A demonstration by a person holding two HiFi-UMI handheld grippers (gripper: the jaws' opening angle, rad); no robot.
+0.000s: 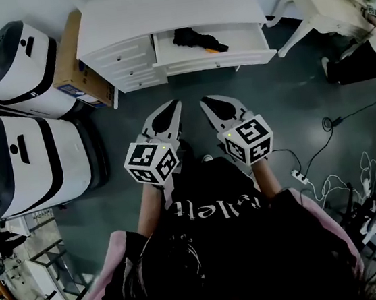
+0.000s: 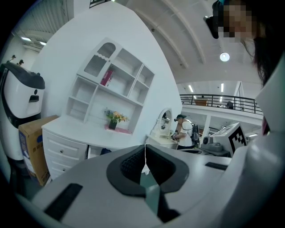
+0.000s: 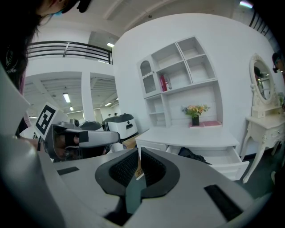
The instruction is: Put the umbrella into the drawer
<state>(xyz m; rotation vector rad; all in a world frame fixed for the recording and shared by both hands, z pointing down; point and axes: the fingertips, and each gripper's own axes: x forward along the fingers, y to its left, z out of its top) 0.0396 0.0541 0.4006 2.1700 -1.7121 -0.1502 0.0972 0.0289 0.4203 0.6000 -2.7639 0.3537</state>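
- The drawer (image 1: 214, 61) of the white desk (image 1: 171, 12) is pulled open.
- The black umbrella (image 1: 196, 39) lies inside this drawer, toward its left side.
- The small drawers (image 1: 122, 59) beside it are shut.
- The left gripper (image 1: 174, 105) is closed tight and holds nothing.
- The right gripper (image 1: 205, 101) is closed too, with nothing in it.
- Both sit side by side, well apart from the drawer.

Left gripper (image 1: 169, 111) and right gripper (image 1: 210, 106) are held side by side, pointed forward and slightly down, bare forearms (image 1: 149, 208) extended behind them. On each, the fingers (image 2: 127, 165) are seen pressed together tip to tip; nothing is gripped.
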